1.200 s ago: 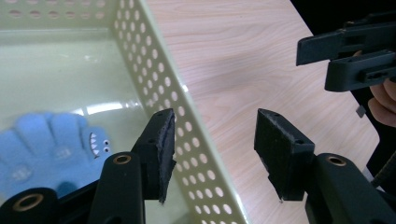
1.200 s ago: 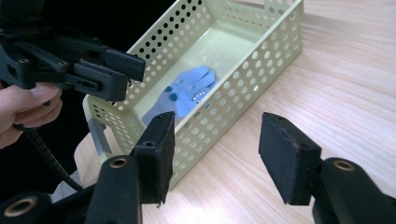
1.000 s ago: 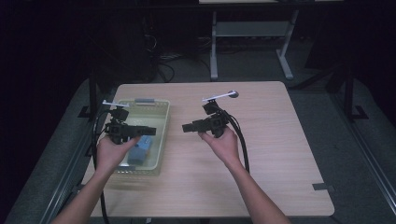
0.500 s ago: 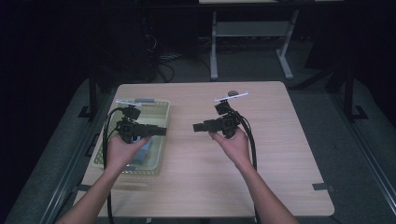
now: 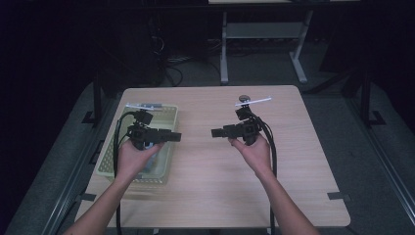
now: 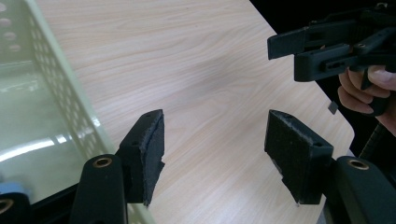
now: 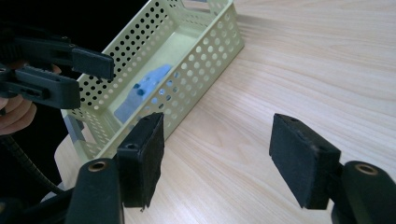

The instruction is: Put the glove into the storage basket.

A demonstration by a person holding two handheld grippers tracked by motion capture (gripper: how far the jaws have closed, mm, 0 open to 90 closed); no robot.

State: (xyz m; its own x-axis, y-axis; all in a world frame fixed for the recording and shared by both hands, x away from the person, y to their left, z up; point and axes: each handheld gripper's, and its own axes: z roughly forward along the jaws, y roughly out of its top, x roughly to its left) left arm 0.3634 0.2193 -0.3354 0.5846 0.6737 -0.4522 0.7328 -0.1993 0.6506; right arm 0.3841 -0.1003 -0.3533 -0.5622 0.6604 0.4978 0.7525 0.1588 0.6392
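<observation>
You hold both grippers up over the table (image 5: pixel 293 161), tips turned in so they face each other across the bare wood. The left gripper (image 5: pixel 172 136) sits just past the inner edge of the basket (image 5: pixel 172 117). The right gripper (image 5: pixel 218 132) is out over the mid table, well apart from the basket.

Jaws: both sets stand wide apart w/ nothing between them. In the left gripper view the two black pads (image 6: pixel 152 149) frame only wood, and it's the same in the right gripper view (image 7: pixel 144 154). Both have just been opening, and no thing is in either one.

Why held like this? My guess is your hands are empty and free, parked in the air, ready for the next pick or done w/ a drop.

The basket is pale yellow-green plastic w/ rows of small holes in its walls. It lies on the left part of the table, long side running away from you. Inside, on the floor, lies a blue thing (image 7: pixel 142 88), flat and light blue. It looks like a small pack or block, but I can't tell which. Your left hand (image 5: pixel 134 156) covers part of the basket in the high view. A bit of blue also peeks out low in the left gripper view (image 6: pixel 9 189).

Nothing else lies on the wood near your grippers.
</observation>
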